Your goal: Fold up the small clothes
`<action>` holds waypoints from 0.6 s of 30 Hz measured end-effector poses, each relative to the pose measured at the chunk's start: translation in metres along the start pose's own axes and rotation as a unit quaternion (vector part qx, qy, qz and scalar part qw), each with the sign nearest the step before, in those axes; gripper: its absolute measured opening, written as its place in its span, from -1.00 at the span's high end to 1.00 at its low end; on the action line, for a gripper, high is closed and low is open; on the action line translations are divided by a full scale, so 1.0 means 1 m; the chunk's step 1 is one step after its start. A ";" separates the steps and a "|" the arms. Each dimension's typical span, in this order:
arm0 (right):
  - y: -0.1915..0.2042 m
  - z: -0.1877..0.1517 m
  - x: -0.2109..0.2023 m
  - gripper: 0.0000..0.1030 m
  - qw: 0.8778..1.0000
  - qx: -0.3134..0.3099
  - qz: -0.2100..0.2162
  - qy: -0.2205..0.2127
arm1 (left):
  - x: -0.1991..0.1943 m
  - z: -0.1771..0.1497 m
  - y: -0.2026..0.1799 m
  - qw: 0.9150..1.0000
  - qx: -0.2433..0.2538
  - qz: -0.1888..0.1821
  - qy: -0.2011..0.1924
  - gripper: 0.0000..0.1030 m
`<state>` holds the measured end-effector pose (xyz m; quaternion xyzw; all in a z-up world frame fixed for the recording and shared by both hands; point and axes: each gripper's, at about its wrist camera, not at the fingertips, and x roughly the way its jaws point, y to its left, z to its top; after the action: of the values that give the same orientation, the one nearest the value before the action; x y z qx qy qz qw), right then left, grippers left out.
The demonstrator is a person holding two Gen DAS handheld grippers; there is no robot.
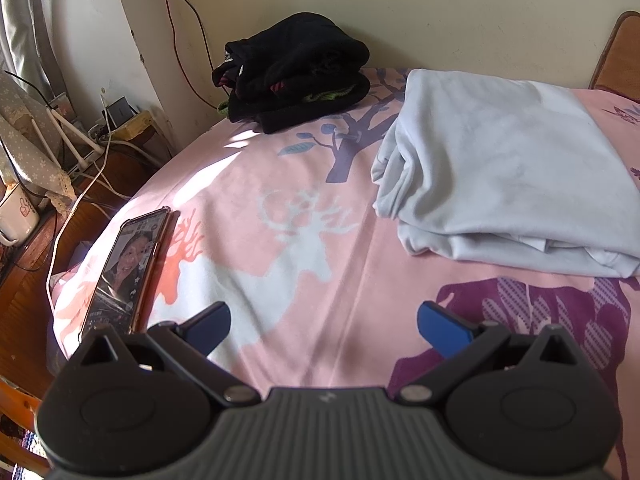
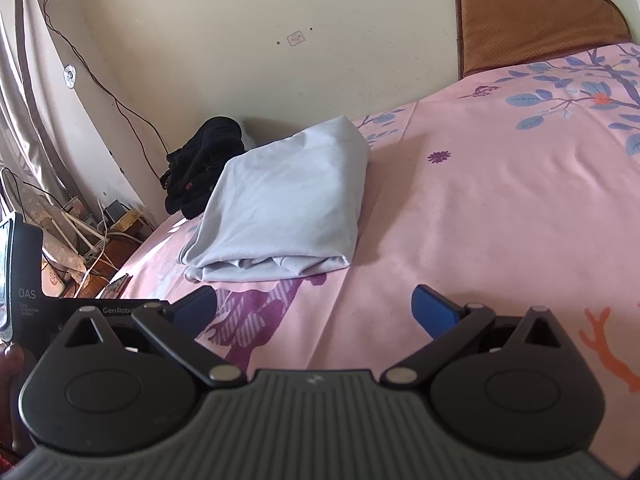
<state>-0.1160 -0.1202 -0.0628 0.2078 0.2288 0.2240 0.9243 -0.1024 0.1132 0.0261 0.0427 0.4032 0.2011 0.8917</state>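
Left wrist view
Left claw point(image 1: 322, 326): spread wide, blue fingertips point(image 1: 210, 326) well apart, nothing between them; it hangs over the bedsheet point(image 1: 304, 240).
Folded cloth point(image 1: 504, 184): pale grey-blue, folded into a thick bundle, lying on the bed ahead and to the right of the claw, apart from it.
Black clothes point(image 1: 296, 72): a dark heap at the far edge of the bed, against the wall point(image 1: 460, 12), well apart from the folded cloth.
Phone point(image 1: 122, 272): lies face up near the bed's left edge, just beside the left fingertip, screen lit.
Cables point(image 1: 76, 200): white leads trail over the wooden furniture left of the bed.

Right wrist view
Right claw point(image 2: 316, 312): wide open and holding nothing, above the pink bedsheet point(image 2: 480, 220).
Folded cloth point(image 2: 280, 204): on the bed ahead and left of the claw, untouched.
Black clothes point(image 2: 204, 164): behind the folded cloth, by the wall.
Brown cushion point(image 2: 532, 20): upright against the wall at the far right.
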 end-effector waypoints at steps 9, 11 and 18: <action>0.000 -0.001 -0.001 -1.00 1.000 0.002 -0.002 -0.003 | 0.001 -0.001 0.000 1.000 -0.001 -0.001 0.003 -1.00; 0.000 -0.001 -0.001 -1.00 1.000 0.003 -0.003 -0.004 | 0.001 -0.001 0.000 1.000 -0.001 -0.002 0.003 -1.00; -0.001 -0.001 -0.001 -1.00 1.000 0.004 -0.003 -0.003 | 0.001 0.000 0.001 1.000 -0.001 -0.005 0.003 -1.00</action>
<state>-0.1172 -0.1210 -0.0633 0.2115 0.2275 0.2202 0.9247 -0.1017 0.1145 0.0253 0.0390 0.4058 0.1978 0.8915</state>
